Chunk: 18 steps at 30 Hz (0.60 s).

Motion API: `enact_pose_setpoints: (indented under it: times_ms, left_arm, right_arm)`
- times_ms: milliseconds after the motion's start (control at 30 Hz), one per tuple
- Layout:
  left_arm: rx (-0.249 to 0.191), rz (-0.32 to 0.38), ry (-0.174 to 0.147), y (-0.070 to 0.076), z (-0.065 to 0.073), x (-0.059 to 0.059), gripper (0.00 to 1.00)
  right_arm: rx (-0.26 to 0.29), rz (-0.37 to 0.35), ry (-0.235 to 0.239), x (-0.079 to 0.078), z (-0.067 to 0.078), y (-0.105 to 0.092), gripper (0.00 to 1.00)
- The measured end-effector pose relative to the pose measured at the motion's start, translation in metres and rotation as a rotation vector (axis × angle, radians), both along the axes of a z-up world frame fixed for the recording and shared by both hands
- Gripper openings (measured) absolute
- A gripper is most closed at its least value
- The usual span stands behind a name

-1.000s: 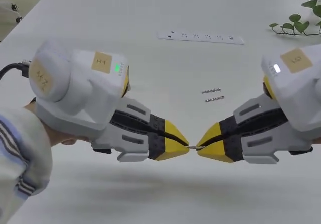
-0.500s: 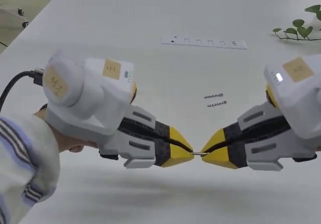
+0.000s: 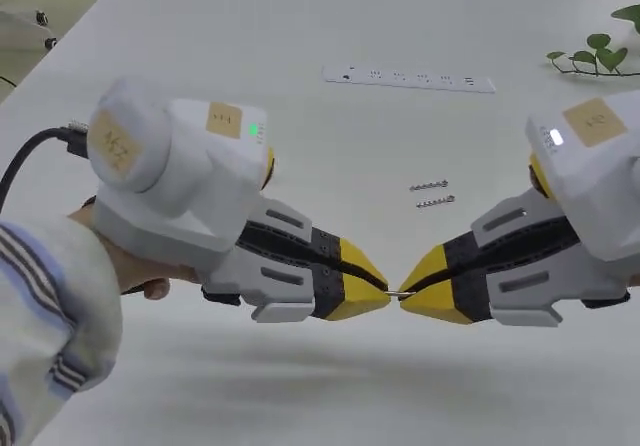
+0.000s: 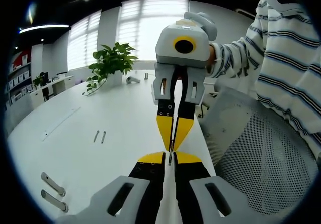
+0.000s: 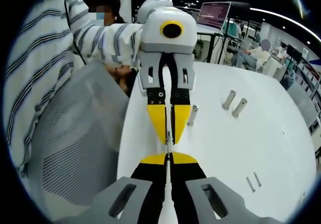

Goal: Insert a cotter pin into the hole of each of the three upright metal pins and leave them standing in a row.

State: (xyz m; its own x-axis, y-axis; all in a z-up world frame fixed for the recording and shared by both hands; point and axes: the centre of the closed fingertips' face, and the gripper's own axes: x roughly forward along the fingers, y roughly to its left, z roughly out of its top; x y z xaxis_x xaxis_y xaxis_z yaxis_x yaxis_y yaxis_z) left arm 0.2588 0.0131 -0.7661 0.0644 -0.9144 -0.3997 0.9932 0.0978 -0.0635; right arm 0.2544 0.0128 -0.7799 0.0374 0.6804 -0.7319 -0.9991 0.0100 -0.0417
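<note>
My left gripper (image 3: 383, 293) and right gripper (image 3: 406, 295) meet tip to tip above the white table (image 3: 300, 126). Both are shut on a thin cotter pin (image 3: 397, 293) that bridges the small gap between them. In the left gripper view that cotter pin (image 4: 170, 152) runs from my own tips (image 4: 169, 159) to the right gripper (image 4: 171, 142). Two loose cotter pins (image 3: 431, 193) lie side by side on the table beyond the tips. Two metal pins (image 4: 52, 191) lie on the table. In the right gripper view three metal pins (image 5: 234, 103) rest near the left gripper (image 5: 169, 135).
A white power strip (image 3: 408, 78) lies across the far side of the table. A leafy plant (image 3: 598, 51) sits at the far right. A mesh chair back (image 4: 251, 148) stands at the table's near edge, next to a person's striped sleeve (image 3: 45, 326).
The grippers stay tip to tip on the cotter pin. The head camera has shifted a little; nothing on the table has moved.
</note>
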Motion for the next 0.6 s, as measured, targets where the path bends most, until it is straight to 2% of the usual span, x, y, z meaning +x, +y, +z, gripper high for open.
enact_pose_setpoints:
  times_ms: [67,333,433,500,600]
  left_arm:
    - [0.002,0.015,0.014,0.002,-0.001,0.001,0.08]
    - [0.005,0.088,-0.007,0.016,-0.004,0.013,0.26]
    - [0.012,0.107,-0.002,0.022,-0.005,0.016,0.29]
    - [0.012,0.113,-0.016,0.025,-0.004,0.018,0.35]
    - [0.013,0.126,-0.018,0.031,-0.004,0.020,0.41]
  right_arm:
    - [-0.002,0.000,0.000,0.000,0.000,0.001,0.03]
    - [-0.010,-0.002,0.004,0.000,-0.001,0.002,0.03]
    - [-0.015,-0.006,0.007,0.001,-0.001,0.003,0.03]
    - [-0.018,-0.010,0.010,0.001,-0.002,0.003,0.03]
    - [-0.025,-0.017,0.012,0.004,-0.006,0.001,0.03]
